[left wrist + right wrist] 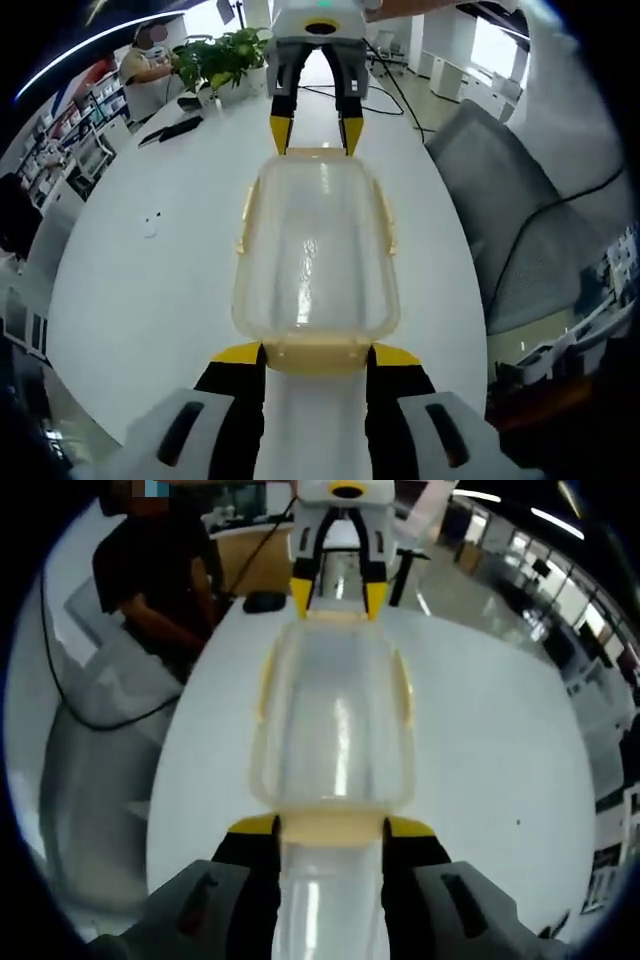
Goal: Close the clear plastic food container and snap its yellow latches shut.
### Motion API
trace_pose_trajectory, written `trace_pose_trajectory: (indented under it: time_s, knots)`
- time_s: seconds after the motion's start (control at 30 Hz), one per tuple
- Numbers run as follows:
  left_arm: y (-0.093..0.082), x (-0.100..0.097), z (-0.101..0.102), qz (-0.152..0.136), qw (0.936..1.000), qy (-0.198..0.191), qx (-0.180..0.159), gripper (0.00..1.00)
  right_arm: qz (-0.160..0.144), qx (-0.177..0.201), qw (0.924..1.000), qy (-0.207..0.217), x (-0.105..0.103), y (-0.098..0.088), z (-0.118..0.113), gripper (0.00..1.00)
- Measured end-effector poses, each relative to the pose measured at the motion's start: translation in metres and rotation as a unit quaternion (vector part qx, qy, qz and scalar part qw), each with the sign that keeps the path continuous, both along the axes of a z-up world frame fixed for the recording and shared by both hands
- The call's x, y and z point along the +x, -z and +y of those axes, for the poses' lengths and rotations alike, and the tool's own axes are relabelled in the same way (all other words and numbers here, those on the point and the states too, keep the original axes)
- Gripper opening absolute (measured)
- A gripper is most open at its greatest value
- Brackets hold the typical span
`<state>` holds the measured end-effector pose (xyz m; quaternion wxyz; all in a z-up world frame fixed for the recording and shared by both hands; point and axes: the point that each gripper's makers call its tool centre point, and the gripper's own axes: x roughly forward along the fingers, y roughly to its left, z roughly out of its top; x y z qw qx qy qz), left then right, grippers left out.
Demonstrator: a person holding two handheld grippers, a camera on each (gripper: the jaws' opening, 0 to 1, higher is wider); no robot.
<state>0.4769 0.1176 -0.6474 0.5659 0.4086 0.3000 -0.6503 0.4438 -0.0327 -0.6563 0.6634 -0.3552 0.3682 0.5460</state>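
Centrally, a clear plastic food container is seen lying on a white table, with its lid on and yellow latches along its edges. In the left gripper view, the left gripper is placed at the near short end of the container, its two yellow-tipped jaws set apart on either side of the yellow end latch, which lies between them. Whether the jaws press on the latch cannot be told. At the far short end, the right gripper is seen pointing down toward the container, its jaws likewise spread about the far end.

In the right gripper view, the same arrangement is shown from the opposite end: the right gripper is held open with the near yellow latch between its jaws, and the left gripper is seen at the far end. Yellow side latches are visible along the long edges. A grey chair is stood beside the table, and potted plants are set at the far end of it. A person in dark clothing is seated near the table.
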Motion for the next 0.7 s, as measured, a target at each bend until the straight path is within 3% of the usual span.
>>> trace_pose_trajectory:
  time_s: [0.7]
  knots:
    - [0.003,-0.010,-0.094,-0.006,0.9997,0.023,-0.005,0.33,0.003,-0.012,0.9997,0.021,-0.017,0.002,-0.093,0.36]
